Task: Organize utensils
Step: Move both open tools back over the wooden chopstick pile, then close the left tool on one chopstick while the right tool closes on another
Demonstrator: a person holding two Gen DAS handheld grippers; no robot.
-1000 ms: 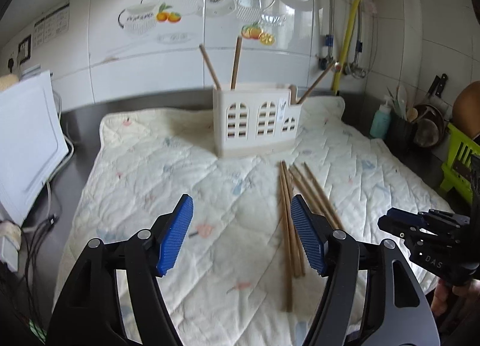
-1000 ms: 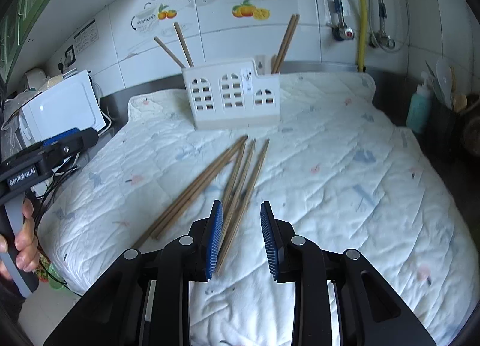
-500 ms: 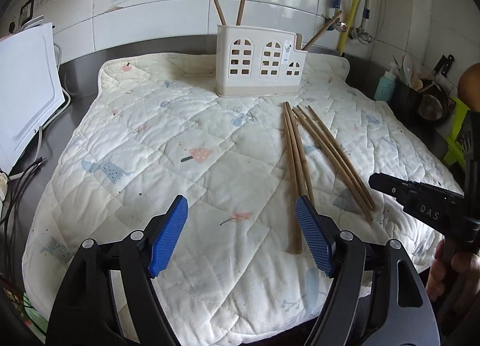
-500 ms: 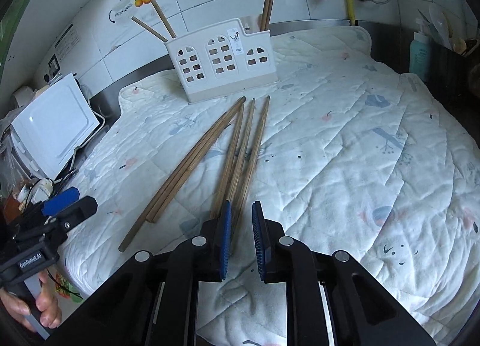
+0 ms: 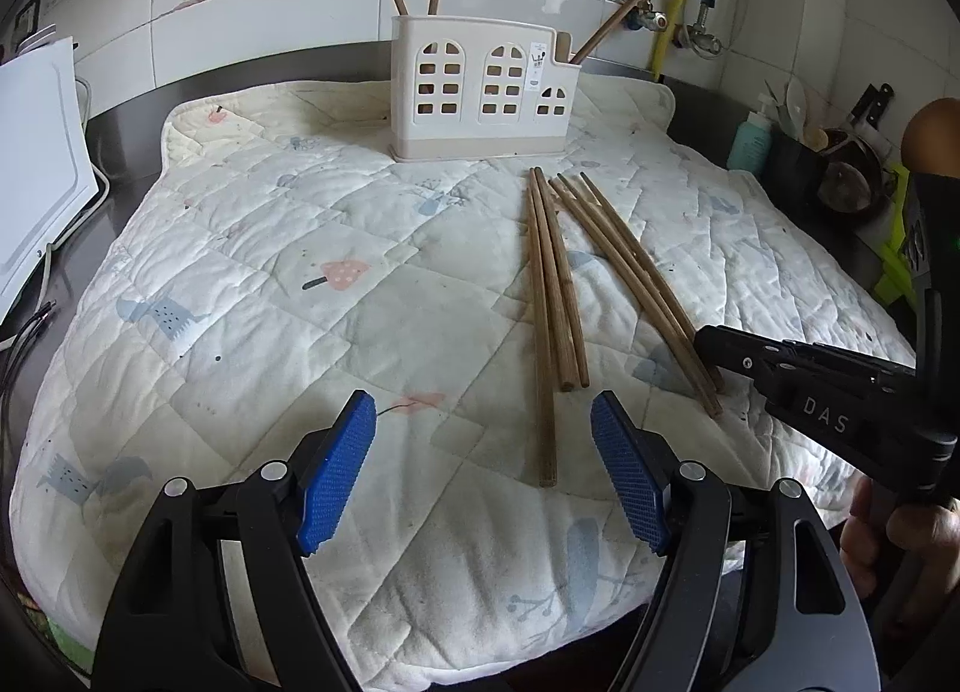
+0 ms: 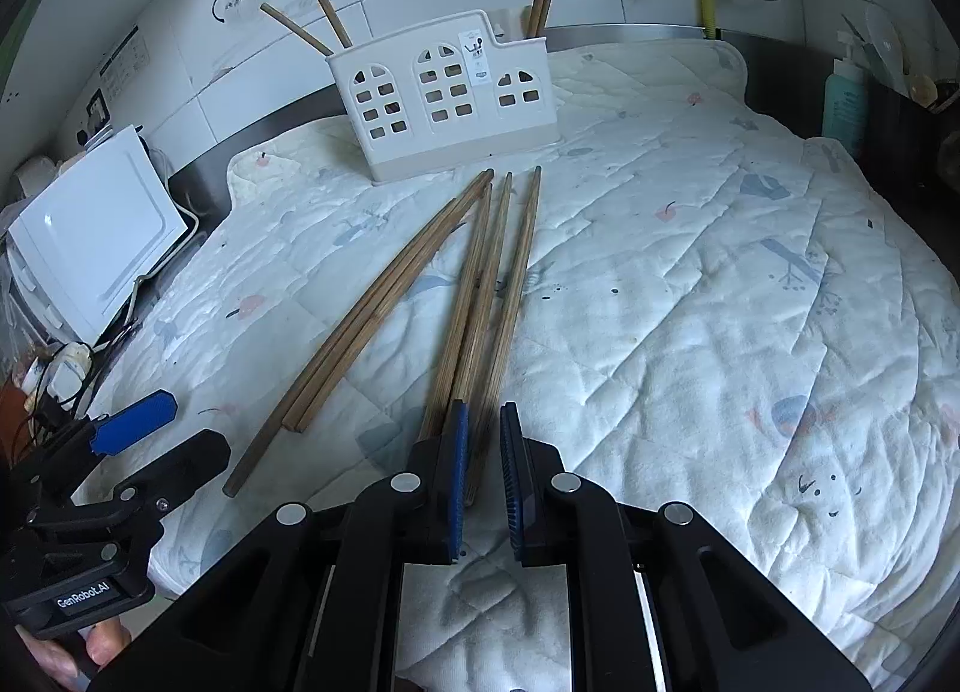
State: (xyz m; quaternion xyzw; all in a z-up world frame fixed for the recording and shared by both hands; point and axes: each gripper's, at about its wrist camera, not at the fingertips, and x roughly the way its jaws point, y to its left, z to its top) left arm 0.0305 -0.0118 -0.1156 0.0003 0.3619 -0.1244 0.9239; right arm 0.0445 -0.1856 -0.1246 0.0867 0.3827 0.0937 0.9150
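Several wooden chopsticks (image 5: pixel 555 284) (image 6: pixel 486 296) lie on a quilted cloth in front of a white utensil holder (image 5: pixel 480 86) (image 6: pixel 444 98) with arched windows. The holder has a few chopsticks standing in it. My left gripper (image 5: pixel 483 470) is open and empty, hovering near the front ends of the chopsticks. My right gripper (image 6: pixel 480 470) has its blue pads closed to a narrow gap around the near end of one chopstick; whether they press it I cannot tell. The right gripper also shows in the left wrist view (image 5: pixel 708 341).
The quilted cloth (image 5: pixel 270 272) covers a dark steel counter. A white appliance (image 6: pixel 90 248) with cables stands at the left. A teal bottle (image 6: pixel 843 98), a dark utensil pot (image 5: pixel 792 164) and a green rack (image 5: pixel 894 248) stand at the right. Tiled wall and pipes behind.
Both grippers have moved down and closer to the chopsticks. The right gripper's pads have narrowed from a wide gap to a slim one around a chopstick end. The left stays open.
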